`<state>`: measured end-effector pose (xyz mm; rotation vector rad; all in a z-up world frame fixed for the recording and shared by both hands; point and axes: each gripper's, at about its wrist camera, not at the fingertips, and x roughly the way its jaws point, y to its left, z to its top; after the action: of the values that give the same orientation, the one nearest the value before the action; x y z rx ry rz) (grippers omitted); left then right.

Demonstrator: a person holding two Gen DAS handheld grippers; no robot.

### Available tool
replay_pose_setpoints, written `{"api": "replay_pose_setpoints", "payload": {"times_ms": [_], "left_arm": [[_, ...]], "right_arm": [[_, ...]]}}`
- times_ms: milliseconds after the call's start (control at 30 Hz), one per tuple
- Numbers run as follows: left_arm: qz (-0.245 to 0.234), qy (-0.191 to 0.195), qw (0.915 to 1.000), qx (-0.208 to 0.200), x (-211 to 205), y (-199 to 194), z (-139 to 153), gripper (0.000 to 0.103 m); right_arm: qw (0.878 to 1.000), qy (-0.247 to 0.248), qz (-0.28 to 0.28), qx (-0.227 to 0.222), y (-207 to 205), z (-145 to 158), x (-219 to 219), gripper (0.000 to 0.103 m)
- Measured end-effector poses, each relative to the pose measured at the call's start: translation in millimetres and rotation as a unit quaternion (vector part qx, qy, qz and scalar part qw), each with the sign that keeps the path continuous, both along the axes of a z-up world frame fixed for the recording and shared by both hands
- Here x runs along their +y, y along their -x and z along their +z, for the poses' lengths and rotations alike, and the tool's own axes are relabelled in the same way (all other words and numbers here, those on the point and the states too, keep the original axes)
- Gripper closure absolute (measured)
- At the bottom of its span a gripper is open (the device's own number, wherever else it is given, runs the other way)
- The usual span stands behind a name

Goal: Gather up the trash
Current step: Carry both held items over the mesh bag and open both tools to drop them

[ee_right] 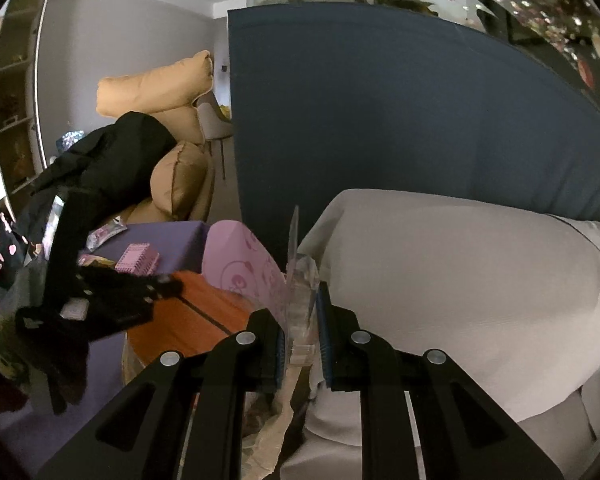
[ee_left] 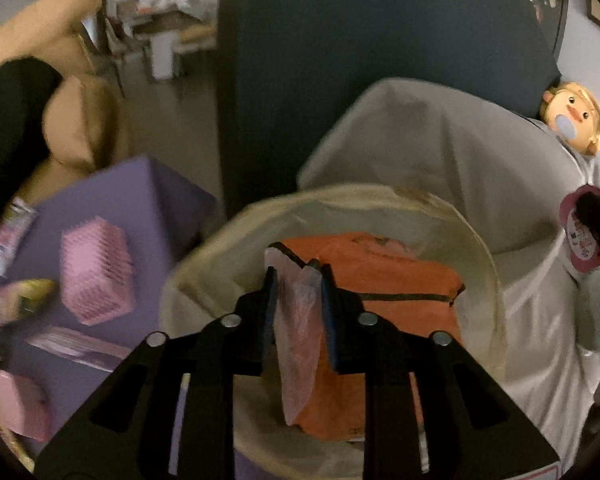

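Trash bag [ee_left: 452, 216] open beside the purple table [ee_left: 148, 200], both grippers carrying wrappers.
An orange package [ee_left: 400, 280] lies in the bag; above it the left gripper [ee_left: 298, 276] pinches a pale pink translucent wrapper [ee_left: 298, 340], while the right gripper [ee_right: 300, 320] pinches a clear plastic wrapper [ee_right: 300, 280] beside the bag.
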<state>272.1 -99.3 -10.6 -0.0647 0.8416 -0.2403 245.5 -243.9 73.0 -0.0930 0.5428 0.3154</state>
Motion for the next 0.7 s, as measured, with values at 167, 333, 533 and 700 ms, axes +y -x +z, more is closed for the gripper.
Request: {"api": "replay_pose_setpoints", "payload": {"times_ms": [167,333,533,700], "left_arm": [[-0.008,0.058,0.9979,0.026,20.9,4.7,-2.8,0.055],[0.022,0.101,0.9947,0.007,63.6,32.6,17.8,0.048],[0.048,0.088,0.9945,-0.030,105.8,82.4,28.2,0.048],[0.070,0.078,0.9940,-0.031,150.2,121.8,17.3,0.048]], "right_arm": [[1.000,0.000,0.023,0.010,0.2,-5.6,17.6,0.088],[0.997,-0.020,0.062,0.040,-9.5,-19.5,49.4,0.088],[0.982,-0.043,0.133,0.124,-29.7,-58.3,112.9,0.088],[0.974,0.004,0.129,0.187,-55.6,-104.8,142.0,0.088]]}}
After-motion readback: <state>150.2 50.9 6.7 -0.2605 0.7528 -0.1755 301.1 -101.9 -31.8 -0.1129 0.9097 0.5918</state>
